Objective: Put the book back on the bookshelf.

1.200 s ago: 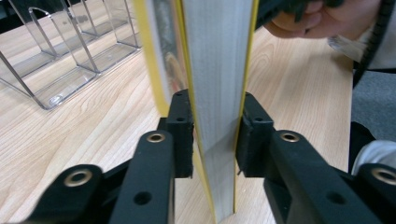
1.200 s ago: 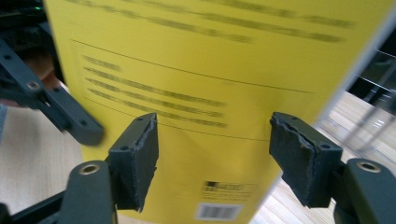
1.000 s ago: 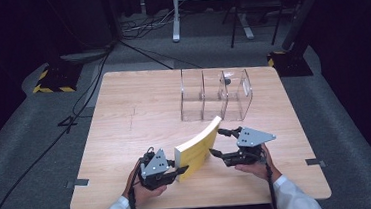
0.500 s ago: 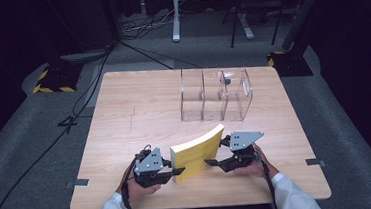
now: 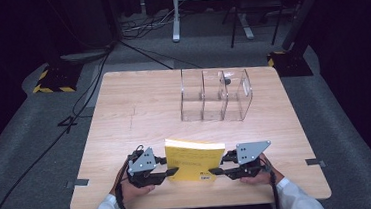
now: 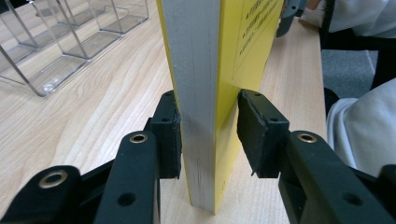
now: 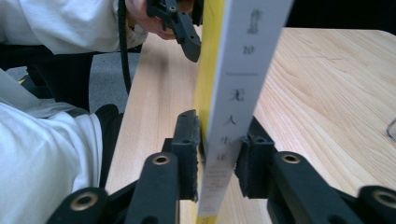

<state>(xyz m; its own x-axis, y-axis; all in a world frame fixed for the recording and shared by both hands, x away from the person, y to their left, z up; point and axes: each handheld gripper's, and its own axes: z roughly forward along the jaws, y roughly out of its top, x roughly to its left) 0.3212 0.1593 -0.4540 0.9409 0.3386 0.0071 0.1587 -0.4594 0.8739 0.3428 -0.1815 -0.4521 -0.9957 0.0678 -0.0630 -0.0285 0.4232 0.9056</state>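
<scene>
**Desk:** Yellow book (image 5: 195, 159) on its edge. Where is it, relative to the rack (image 5: 216, 99)?

**Photographer:** On the person's side of the rack and well apart from it, upright on the table (image 5: 138, 108). The covers face toward and away from the rack. A gripper meets it at each end.

**Desk:** Who has hold of it?

**Photographer:** The right gripper (image 5: 220, 164). Its jaws have just been closing, and its own view shows both pads pinching the book low on the spine (image 7: 233, 93). The left gripper (image 5: 171, 166) straddles the page edge (image 6: 196, 93), and its jaws have just been opening. One pad lies against the book, and the other pad (image 6: 254, 133) stands just off the cover. It straddles the book without clamping it.

**Desk:** So it's a handover. How should it be done?

**Photographer:** My reading is that the right pinch must be firm before the left backs away. A tall book gripped low and at one end will want to tip or swing. The left jaws should stay loosely on either side as a fence until the book stands steady. Then they should draw straight back along the table, away from the page edge, without brushing the cover.

**Desk:** And after that?

**Photographer:** The rack looks like the likely destination. The book should be lifted level with its spine vertical, carried toward the rack and lined up with one compartment before it is lowered.
</scene>
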